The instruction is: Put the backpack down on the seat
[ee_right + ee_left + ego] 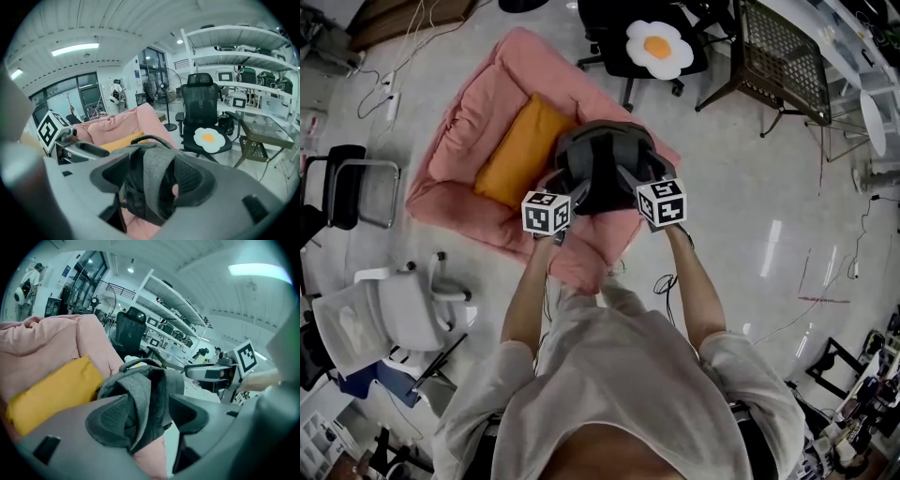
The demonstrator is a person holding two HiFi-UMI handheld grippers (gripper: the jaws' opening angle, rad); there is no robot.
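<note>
Easing the released left gripper (154, 417) and right gripper (149, 182) straight back should let the straps (140, 399) between their spread jaws slip free, leaving the backpack (602, 164) ahead settled on the seat (483, 112).

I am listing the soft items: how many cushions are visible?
2: a yellow cushion on the pink seat beside the backpack, and an egg-shaped cushion on the black office chair. Others may be hidden.

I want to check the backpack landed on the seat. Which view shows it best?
The head view: most of the grey backpack rests on the pink seat beside the yellow cushion. Both gripper views show only a strap and folds close up, between open jaws.
</note>
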